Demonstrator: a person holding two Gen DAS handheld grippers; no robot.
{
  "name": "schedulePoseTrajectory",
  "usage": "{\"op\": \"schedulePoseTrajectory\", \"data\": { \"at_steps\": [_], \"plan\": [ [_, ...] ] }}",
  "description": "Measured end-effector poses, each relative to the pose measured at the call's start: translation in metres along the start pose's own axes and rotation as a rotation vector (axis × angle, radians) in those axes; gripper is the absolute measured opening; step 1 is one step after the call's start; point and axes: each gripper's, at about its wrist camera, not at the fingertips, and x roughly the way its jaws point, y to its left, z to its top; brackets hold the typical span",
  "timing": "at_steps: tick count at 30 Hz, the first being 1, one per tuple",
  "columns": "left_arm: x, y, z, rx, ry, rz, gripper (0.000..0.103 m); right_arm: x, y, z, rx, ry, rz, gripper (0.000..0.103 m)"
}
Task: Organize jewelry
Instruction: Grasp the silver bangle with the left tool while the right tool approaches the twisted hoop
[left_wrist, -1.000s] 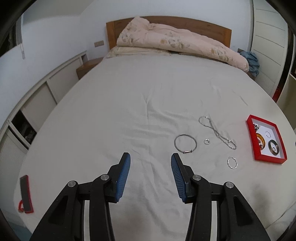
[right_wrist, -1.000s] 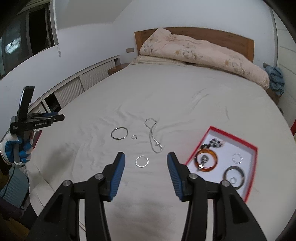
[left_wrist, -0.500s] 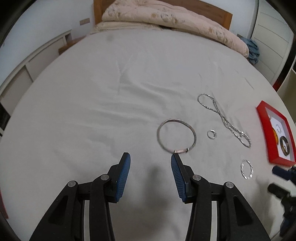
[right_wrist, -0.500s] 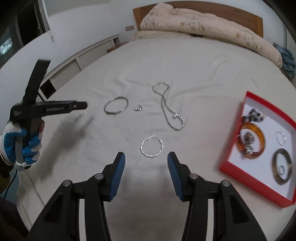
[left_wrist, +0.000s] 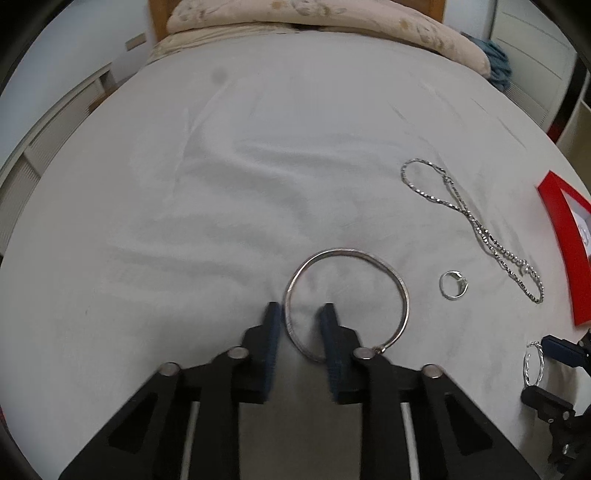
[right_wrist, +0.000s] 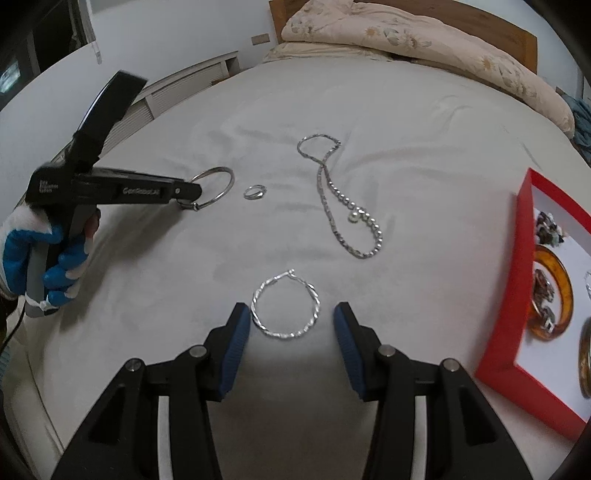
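Observation:
A plain silver bangle (left_wrist: 388, 271) lies on the white bed sheet (left_wrist: 184, 221). My left gripper (left_wrist: 300, 312) is open, its two fingers straddling the bangle's near-left rim; it also shows in the right wrist view (right_wrist: 184, 192). A twisted silver hoop (right_wrist: 284, 308) lies between the open fingers of my right gripper (right_wrist: 290, 314). A small ring (left_wrist: 454, 284) and a chain necklace (left_wrist: 480, 229) lie to the right of the bangle. A red tray (right_wrist: 517, 295) holds several jewelry pieces, among them an amber bangle (right_wrist: 561, 291).
A folded floral duvet (right_wrist: 406, 40) and a wooden headboard (right_wrist: 517, 29) lie at the far end of the bed. White low cabinets (right_wrist: 166, 99) run along the left wall. A blue cloth (left_wrist: 498, 70) lies at the far right.
Both grippers have moved forward and down. The left one now straddles the bangle's rim with narrower jaws. The right one has closed in on the twisted hoop.

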Motion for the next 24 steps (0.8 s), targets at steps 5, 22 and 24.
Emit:
{"op": "schedulePoseTrajectory", "data": {
  "at_steps": [5, 22, 24],
  "plan": [
    [0.002, -0.008, -0.001, 0.014, -0.019, 0.01, 0.004, 0.005, 0.005, 0.0, -0.029, -0.01, -0.022, 0.037],
    [-0.069, -0.017, -0.022, -0.008, -0.082, 0.047, 0.003, -0.045, 0.006, -0.004, 0.013, -0.086, -0.003, 0.037],
    [-0.079, -0.018, -0.023, 0.004, -0.086, 0.054, 0.003, -0.057, 0.006, -0.006, 0.016, -0.098, -0.007, 0.037]
  ]
}}
